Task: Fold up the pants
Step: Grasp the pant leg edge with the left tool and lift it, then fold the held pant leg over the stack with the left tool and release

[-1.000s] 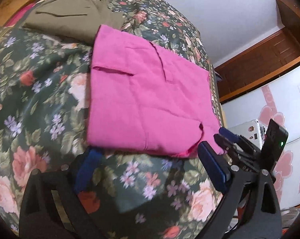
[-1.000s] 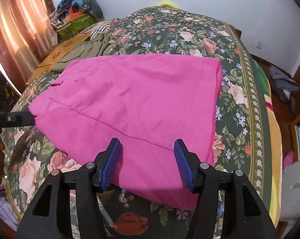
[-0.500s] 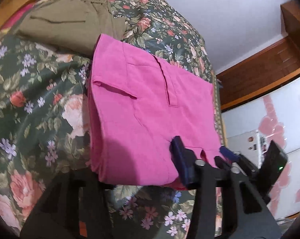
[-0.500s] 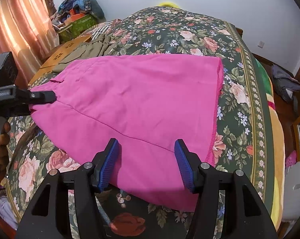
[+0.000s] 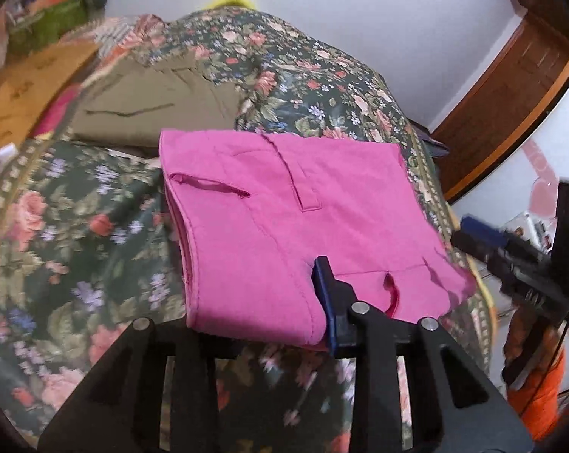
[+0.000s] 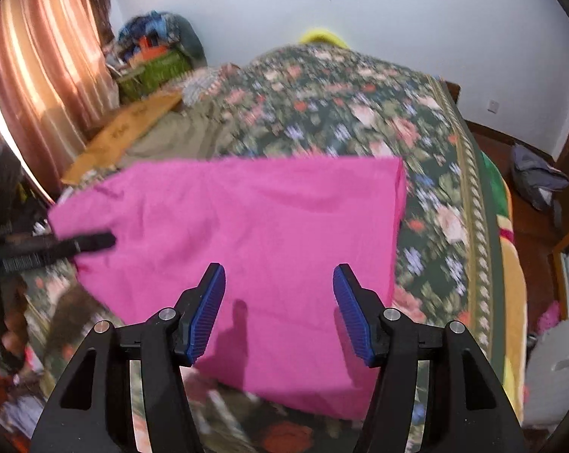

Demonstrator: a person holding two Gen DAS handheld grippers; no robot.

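The folded pink pants [image 5: 284, 226] lie on the floral bedspread [image 5: 76, 234]; they also show in the right wrist view [image 6: 246, 234]. My left gripper [image 5: 262, 302] is at the near edge of the pants. Its right finger [image 5: 324, 287] lies on top of the fabric and its left finger is hidden under the edge. My right gripper [image 6: 279, 309] is open and empty, above the near part of the pants. The left gripper also shows in the right wrist view [image 6: 91, 243] at the pants' left edge.
Folded olive pants [image 5: 148, 109] lie on the bed behind the pink ones. A cardboard sheet [image 5: 23, 87] and a pile of clothes [image 6: 156, 56] are at the far left. A curtain [image 6: 39, 87] hangs on the left. The bed edge and wood floor [image 6: 530, 196] are on the right.
My left gripper has slid in onto the near edge of the pink pants, its left finger now under the fabric. The right gripper has lifted and drawn back a little, still open.
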